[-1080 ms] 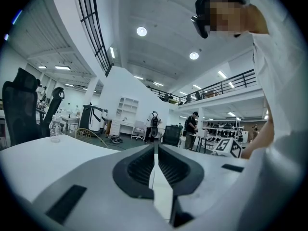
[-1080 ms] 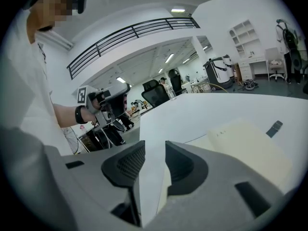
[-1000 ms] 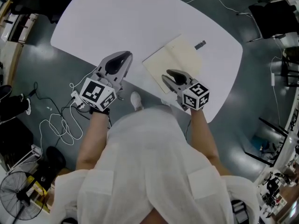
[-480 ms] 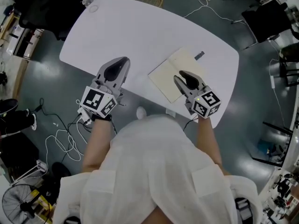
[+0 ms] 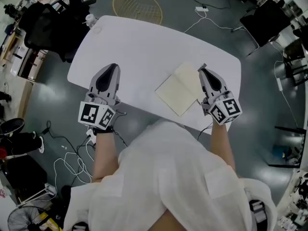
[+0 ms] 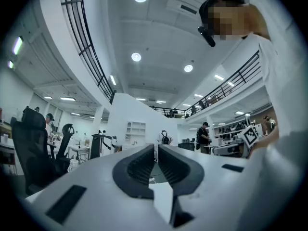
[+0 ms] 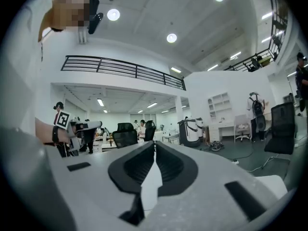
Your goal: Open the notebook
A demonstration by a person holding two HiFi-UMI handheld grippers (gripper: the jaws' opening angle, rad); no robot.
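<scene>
Left of the notebook (image 5: 179, 94) and beyond it, the white surface (image 5: 139, 47) lies bare. That leaves broad room for a hand to pass as far as the far-left corner, where a small white container (image 5: 89, 19) stands at the rim. A small dark object (image 5: 202, 67) sits just beside the notebook's far corner. Right of the notebook only a narrow strip of surface runs to the edge. On the notebook's near side the person's white-clad body (image 5: 163, 167) closes off the rim. Off the far-left edge, well apart from the notebook, a black chair (image 5: 45, 25) hung with dark cloth crowds the approach.
</scene>
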